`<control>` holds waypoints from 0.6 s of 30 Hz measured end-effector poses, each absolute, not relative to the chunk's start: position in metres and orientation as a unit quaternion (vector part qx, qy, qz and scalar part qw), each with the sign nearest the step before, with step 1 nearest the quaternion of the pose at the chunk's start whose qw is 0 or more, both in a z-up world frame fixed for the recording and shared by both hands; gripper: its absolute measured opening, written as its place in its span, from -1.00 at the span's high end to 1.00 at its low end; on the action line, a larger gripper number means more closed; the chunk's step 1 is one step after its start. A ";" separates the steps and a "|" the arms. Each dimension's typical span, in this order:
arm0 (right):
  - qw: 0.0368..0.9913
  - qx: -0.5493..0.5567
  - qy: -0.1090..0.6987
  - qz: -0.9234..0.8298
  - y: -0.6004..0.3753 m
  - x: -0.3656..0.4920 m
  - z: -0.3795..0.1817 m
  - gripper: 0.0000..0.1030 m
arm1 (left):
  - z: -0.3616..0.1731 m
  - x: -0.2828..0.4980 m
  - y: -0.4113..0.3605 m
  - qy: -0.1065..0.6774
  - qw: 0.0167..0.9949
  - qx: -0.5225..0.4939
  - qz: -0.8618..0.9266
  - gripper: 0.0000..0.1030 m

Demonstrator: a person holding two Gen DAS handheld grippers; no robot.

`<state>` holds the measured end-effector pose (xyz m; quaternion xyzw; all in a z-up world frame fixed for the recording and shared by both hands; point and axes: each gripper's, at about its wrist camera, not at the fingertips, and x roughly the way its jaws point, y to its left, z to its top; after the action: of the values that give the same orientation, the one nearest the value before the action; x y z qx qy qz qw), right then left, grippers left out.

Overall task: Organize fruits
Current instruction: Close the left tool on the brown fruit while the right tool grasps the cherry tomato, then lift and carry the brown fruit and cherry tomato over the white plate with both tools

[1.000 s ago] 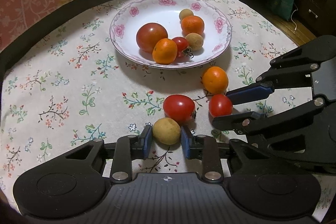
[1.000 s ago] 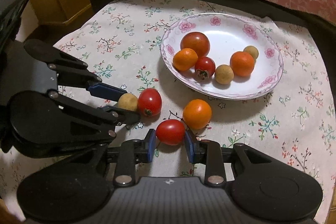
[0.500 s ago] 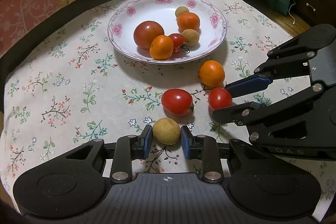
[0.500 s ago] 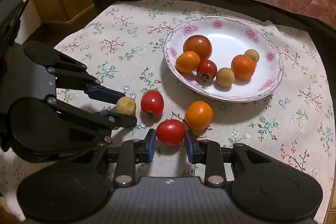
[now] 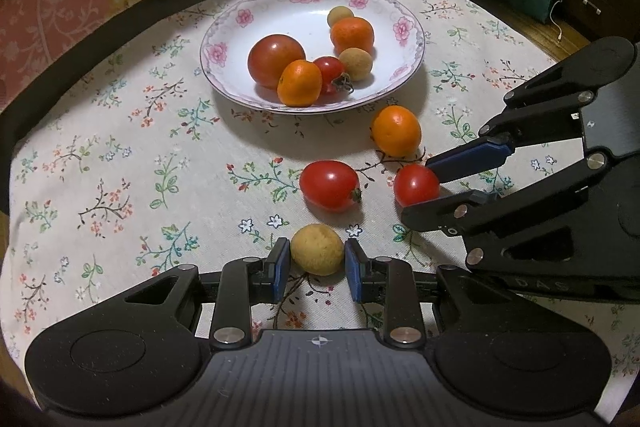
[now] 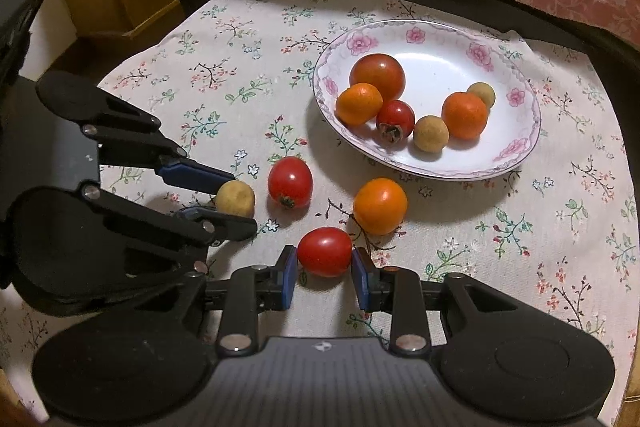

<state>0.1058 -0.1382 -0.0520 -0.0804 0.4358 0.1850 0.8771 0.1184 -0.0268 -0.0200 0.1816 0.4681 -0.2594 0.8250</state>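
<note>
Nothing has shifted: the left tool [image 5: 317, 263] stays pinching the longan [image 5: 317, 254], the right tool [image 6: 325, 269] the cherry tomato [image 6: 325, 251]; both look ready for lifting toward the plate [image 6: 520, 147] ahead.

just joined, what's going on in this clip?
A person is sorting fruit with two handheld grippers. The left gripper is shut on a small yellow fruit, and the right gripper is shut on a small red tomato; both fruits are low over the flowered tablecloth. Another red tomato and an orange lie loose on the cloth. The flowered plate already holds six pieces. The gripped two probably go there next.
</note>
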 end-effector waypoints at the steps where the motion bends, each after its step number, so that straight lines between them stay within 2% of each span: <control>1: 0.877 -0.080 0.436 0.185 -0.138 0.106 -0.052 0.42 | -0.020 0.118 -0.027 0.468 0.825 0.181 -0.259 0.29; 10: 0.881 -0.079 0.429 0.184 -0.140 0.104 -0.047 0.42 | -0.003 0.111 -0.030 0.451 0.839 0.187 -0.242 0.29; 18: 0.903 -0.056 0.394 0.162 -0.159 0.096 -0.013 0.42 | 0.026 0.119 -0.046 0.411 0.855 0.192 -0.252 0.30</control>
<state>0.0957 -0.1594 -0.0135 -0.0564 0.3938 0.1616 0.9031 0.1187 -0.0464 0.0262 0.1923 0.4110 -0.2522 0.8547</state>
